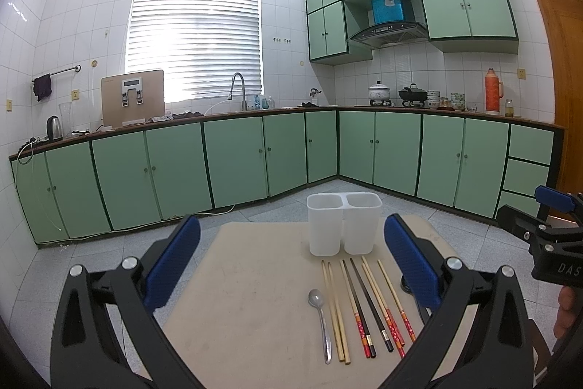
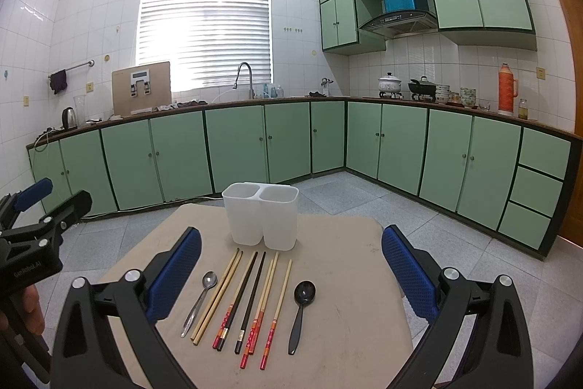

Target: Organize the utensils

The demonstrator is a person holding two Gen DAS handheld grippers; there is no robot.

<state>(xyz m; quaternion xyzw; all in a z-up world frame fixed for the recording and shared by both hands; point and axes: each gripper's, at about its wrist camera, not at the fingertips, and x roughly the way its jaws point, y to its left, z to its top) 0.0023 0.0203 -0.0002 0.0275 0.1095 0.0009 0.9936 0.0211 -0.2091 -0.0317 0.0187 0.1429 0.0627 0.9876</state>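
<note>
A white two-compartment utensil holder (image 1: 342,225) (image 2: 261,216) stands upright and empty at the far side of a beige table (image 1: 247,298) (image 2: 346,298). In front of it lie a metal spoon (image 1: 322,323) (image 2: 199,302), several chopsticks (image 1: 368,308) (image 2: 240,301) in plain wood, black and red-patterned, and a black spoon (image 2: 300,310). My left gripper (image 1: 291,265) is open above the table's near edge, empty; it also shows in the right wrist view (image 2: 43,203). My right gripper (image 2: 291,268) is open and empty over the utensils; it also shows in the left wrist view (image 1: 535,206).
The table stands on a grey tiled floor. Green base cabinets (image 1: 233,159) run along the far walls under a counter with a sink tap (image 1: 238,90), kettle (image 1: 54,127), pots and a thermos (image 1: 493,91). A wooden door (image 1: 564,68) is at the right.
</note>
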